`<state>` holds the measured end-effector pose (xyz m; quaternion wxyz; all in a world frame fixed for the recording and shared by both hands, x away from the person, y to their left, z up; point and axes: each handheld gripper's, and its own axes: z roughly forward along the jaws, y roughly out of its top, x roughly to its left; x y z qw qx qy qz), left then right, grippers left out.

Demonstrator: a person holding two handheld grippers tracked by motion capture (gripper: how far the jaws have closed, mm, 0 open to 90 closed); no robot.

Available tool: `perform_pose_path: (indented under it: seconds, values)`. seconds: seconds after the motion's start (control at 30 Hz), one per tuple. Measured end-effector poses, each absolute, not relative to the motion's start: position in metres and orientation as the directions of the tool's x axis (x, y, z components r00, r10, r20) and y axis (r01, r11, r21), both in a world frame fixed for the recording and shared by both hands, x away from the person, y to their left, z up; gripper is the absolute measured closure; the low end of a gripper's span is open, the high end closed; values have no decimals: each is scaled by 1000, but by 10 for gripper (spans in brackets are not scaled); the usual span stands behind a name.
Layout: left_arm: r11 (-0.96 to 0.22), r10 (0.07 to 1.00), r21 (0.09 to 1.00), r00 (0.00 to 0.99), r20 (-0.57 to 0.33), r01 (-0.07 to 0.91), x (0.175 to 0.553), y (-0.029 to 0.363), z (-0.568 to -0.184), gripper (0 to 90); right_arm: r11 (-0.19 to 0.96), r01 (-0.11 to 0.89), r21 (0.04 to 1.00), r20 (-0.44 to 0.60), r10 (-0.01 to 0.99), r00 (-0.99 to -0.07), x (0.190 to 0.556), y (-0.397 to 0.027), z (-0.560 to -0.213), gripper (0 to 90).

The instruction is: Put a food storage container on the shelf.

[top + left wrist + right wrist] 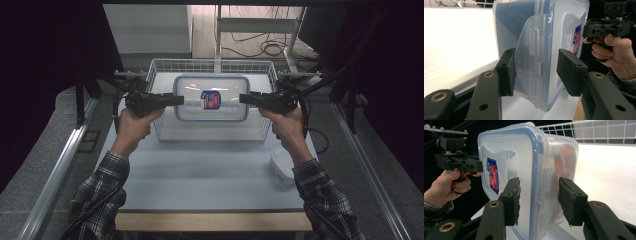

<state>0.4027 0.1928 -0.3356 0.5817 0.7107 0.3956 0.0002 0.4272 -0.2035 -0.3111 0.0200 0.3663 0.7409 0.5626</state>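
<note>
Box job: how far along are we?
Done: both grippers grip the box, the left gripper and right gripper clamped on its short ends, lid on. In hand: the box is held up over the wire basket, clear of the table. Left, probably: setting it down, in the basket or out of it; which way it is going I cannot tell.

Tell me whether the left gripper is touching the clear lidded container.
Touching. In the left gripper view, the left gripper's pads press the end of the clear lidded container from both sides, with its side latch between them.
</note>
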Motion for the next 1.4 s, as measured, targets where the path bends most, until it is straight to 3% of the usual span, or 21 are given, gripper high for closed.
perform_pose_path:
  seconds: [0.73,1.4]
  values:
    - [9,582,822,665,-468,570,441,189,-326,496,65,534,843,393,604,-693,461,-201,-299,514]
    - [40,614,826,638,-464,562,448,186,-326,464,28,549,835,417,618,-666,473,-199,-302,496]
